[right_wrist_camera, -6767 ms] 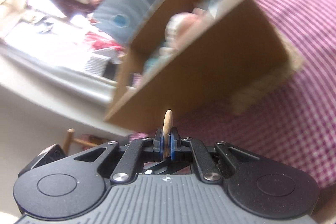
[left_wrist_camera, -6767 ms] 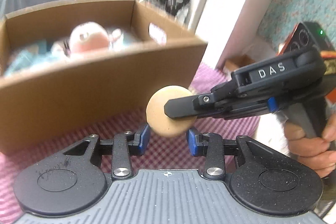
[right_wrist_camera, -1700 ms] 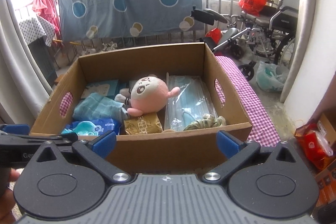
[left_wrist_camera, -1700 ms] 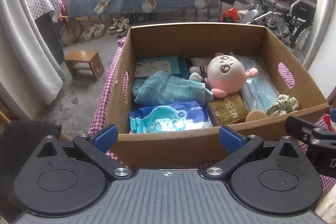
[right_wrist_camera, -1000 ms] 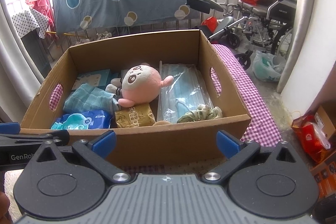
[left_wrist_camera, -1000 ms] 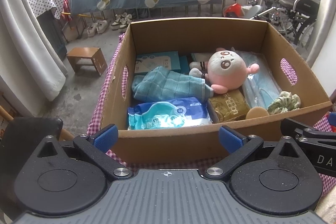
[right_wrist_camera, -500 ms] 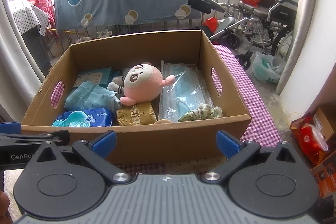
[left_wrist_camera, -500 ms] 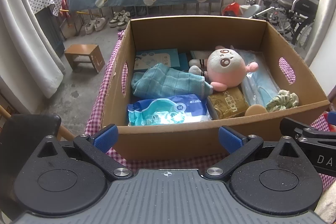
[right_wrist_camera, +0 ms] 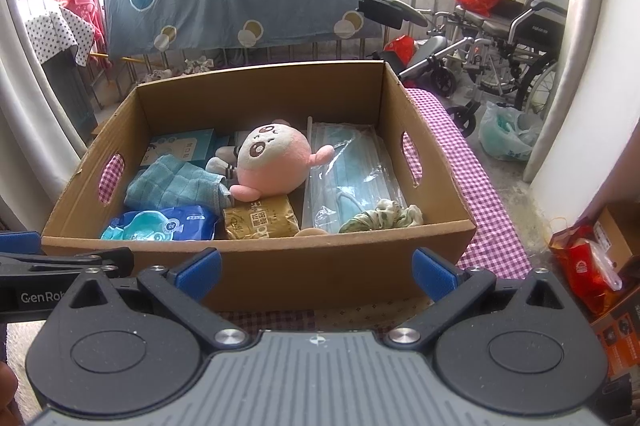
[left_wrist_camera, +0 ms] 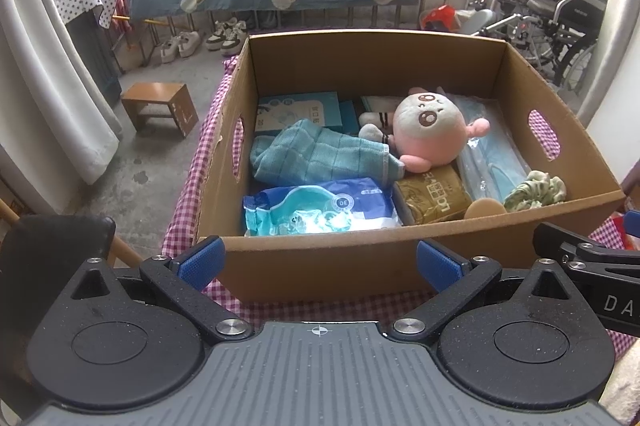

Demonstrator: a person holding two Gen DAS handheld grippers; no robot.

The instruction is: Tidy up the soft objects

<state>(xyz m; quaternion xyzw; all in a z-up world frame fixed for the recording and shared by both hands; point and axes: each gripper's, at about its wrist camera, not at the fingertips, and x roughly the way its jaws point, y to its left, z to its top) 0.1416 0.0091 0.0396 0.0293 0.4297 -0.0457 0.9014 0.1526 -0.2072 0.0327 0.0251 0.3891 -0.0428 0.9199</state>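
Resting inside the cardboard box (left_wrist_camera: 328,266), against its near wall, a tan round sponge (left_wrist_camera: 485,207) is seen beside a green scrunchie (left_wrist_camera: 536,189). Both grippers, left gripper (left_wrist_camera: 318,262) and right gripper (right_wrist_camera: 316,272), are held before the box, fingers spread wide and empty.

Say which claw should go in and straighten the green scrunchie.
Right, probably. The scrunchie lies in the box's near right corner, closer to the right claw. The left claw faces the blue pack. Both are open and empty.

"GenRob" on left tongs (right_wrist_camera: 40,296)
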